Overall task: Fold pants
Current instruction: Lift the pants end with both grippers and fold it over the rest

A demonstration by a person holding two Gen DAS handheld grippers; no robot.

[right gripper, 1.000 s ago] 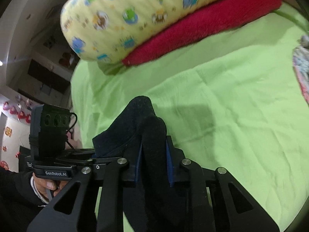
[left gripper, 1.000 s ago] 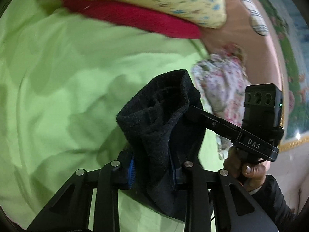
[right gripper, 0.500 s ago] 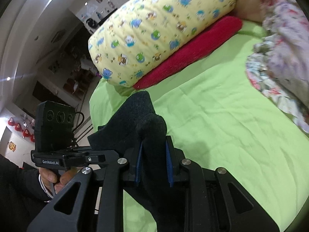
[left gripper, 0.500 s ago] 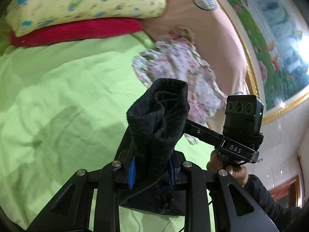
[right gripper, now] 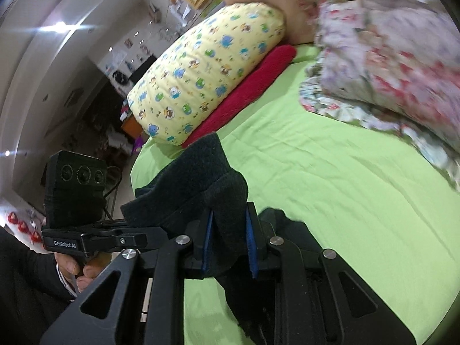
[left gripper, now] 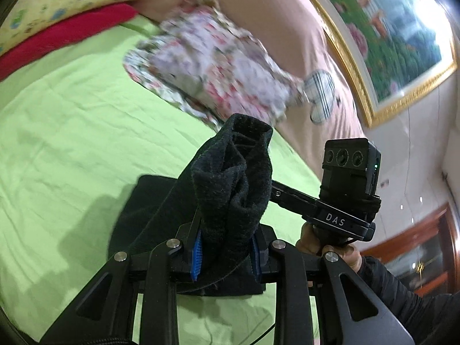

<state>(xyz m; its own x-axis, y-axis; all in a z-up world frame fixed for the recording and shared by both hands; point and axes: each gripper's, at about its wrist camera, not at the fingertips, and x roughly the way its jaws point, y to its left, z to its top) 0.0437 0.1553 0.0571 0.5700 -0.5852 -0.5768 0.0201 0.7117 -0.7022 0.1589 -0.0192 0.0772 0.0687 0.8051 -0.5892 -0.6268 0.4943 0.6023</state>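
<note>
Left tongs and right tongs each pinch bunched black pants, jaws narrow

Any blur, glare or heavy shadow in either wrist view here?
Left wrist: floral quilt and framed painting smeared by motion, black pants sharp. Right wrist: quilt blurred too, ceiling light flares, room at the left dim.

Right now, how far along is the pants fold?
Done: both grippers have hold of the black pants. In hand: the left gripper and right gripper each pinch a bunched edge, lifted above the green sheet, with the rest of the fabric hanging down toward the bed. Left: lay the lifted edge over, flatten, and finish the fold. No neat folded stack is visible yet.
</note>
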